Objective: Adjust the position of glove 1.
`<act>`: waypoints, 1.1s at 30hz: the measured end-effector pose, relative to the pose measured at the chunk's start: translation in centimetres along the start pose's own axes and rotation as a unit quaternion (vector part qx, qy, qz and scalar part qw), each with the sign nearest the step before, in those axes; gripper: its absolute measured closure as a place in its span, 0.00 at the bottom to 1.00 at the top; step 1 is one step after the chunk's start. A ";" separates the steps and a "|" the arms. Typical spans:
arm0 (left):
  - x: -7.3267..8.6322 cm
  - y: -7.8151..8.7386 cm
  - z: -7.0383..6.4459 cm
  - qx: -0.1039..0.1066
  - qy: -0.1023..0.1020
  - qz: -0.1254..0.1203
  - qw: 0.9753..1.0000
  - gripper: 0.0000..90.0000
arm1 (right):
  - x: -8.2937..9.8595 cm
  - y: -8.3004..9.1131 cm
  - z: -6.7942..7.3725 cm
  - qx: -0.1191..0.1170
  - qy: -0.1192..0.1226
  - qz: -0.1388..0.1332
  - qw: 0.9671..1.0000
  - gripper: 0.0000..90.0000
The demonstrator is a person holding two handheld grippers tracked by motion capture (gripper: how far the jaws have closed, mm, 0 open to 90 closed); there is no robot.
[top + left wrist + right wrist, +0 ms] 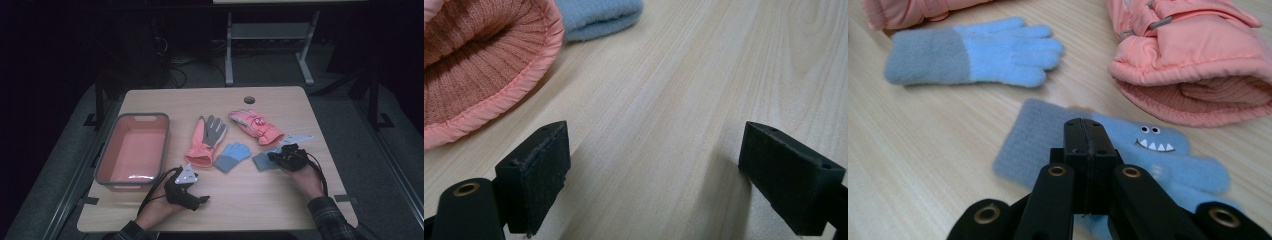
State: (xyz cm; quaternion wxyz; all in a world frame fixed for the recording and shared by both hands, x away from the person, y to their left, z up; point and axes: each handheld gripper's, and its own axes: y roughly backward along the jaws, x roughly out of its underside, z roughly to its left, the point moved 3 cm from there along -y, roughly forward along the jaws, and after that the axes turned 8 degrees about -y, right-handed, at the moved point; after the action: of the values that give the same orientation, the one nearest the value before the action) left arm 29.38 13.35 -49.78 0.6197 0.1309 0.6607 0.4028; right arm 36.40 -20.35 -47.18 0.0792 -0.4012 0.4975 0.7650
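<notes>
The blue glove with the toothy face lies flat on the tabletop, toward its right side, with its grey cuff pointing left in the high view. The right tool sits directly over it with its jaws pressed together; from the right gripper view it is hard to tell whether any fabric is pinched between them. In the high view the right tool covers much of that glove, and the person's right hand grips it from behind.

Just to the left lies its partner, a plain blue glove with a grey cuff, apart from the first. Above the face glove, and close to its fingers, rests a padded pink ski glove, its ribbed cuff opening facing the right tool. A second pink glove with a grey palm lies left of the plain blue one.

The left tool rests low on the tabletop near the front edge, jaws wide apart and holding nothing, close to that pink glove's cuff. A pink bin with a grey rim stands at the far left.
</notes>
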 end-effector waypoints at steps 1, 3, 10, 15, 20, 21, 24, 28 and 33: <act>0.0 0.0 0.0 0.000 0.000 0.000 1.000 0.14 | -0.1 -0.2 -0.1 0.001 0.002 -0.002 1.000 1.00; 0.0 0.0 0.0 0.000 0.000 0.000 1.000 0.14 | -0.3 -0.7 -0.2 0.001 0.000 0.003 1.000 1.00; 0.0 0.0 0.0 0.000 -0.001 0.000 1.000 0.14 | -0.2 -2.0 -0.5 0.002 0.001 0.023 1.000 1.00; 0.0 0.0 0.0 -0.001 0.002 0.000 1.000 0.14 | 0.0 -2.3 -0.5 -0.002 0.013 0.028 1.000 1.00; 0.0 0.0 0.0 -0.001 0.002 0.000 1.000 0.14 | 0.4 -2.1 0.1 -0.012 0.016 0.031 0.999 1.00; 0.0 0.0 0.0 -0.001 0.002 0.000 1.000 0.14 | 0.4 -2.1 0.2 -0.013 0.016 0.034 0.999 1.00; 0.0 0.0 0.0 -0.001 0.002 -0.001 1.000 0.14 | 0.5 -2.0 0.8 -0.016 0.026 0.037 0.999 1.00; 0.0 0.0 0.0 -0.001 0.001 -0.001 1.000 0.14 | 0.8 -1.9 1.6 -0.026 0.030 0.039 0.998 1.00; 0.0 0.0 0.0 -0.001 0.001 -0.001 1.000 0.14 | 1.1 -1.8 2.7 -0.035 0.039 0.044 0.998 1.00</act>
State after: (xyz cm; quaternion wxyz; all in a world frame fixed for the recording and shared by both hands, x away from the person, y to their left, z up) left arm 29.38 13.35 -49.80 0.6197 0.1296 0.6609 0.4029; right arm 35.17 -17.51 -48.72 0.0115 -0.4107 0.4904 0.7686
